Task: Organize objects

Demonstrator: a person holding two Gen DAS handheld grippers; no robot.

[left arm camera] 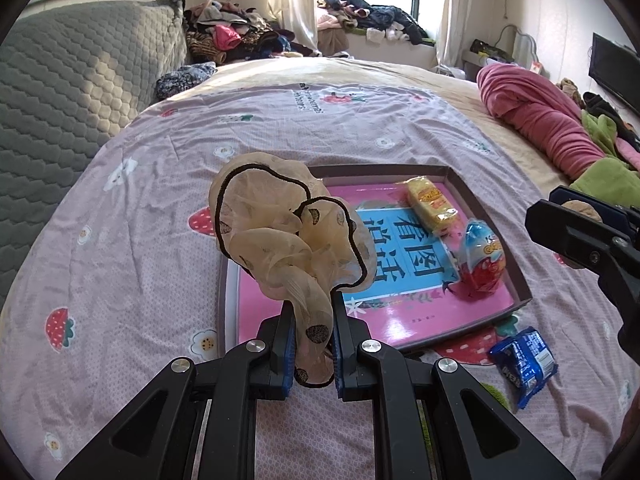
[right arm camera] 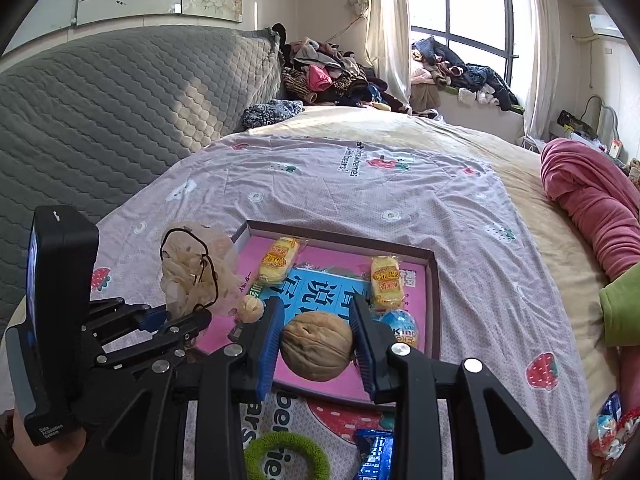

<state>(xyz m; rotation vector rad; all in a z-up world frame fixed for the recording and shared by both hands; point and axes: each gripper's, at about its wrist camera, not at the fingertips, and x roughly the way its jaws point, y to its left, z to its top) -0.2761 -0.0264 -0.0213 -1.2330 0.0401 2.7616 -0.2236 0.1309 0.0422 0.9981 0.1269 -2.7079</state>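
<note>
**Two items carried to the tray**

Left gripper (left arm camera: 312, 344) clamps a beige scrunchie (left arm camera: 288, 228), frill standing toward 12 o'clock over the tray (right arm camera: 434, 280) at its 9 o'clock edge. Right gripper (right arm camera: 316, 344) pinches a walnut (right arm camera: 317, 346), long axis crosswise, above the near rim. Advice: lower both into bare pink floor, clear of snacks, before releasing.

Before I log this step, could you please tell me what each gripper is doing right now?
Left gripper: closed on the beige scrunchie.
Right gripper: closed on the walnut.
</note>
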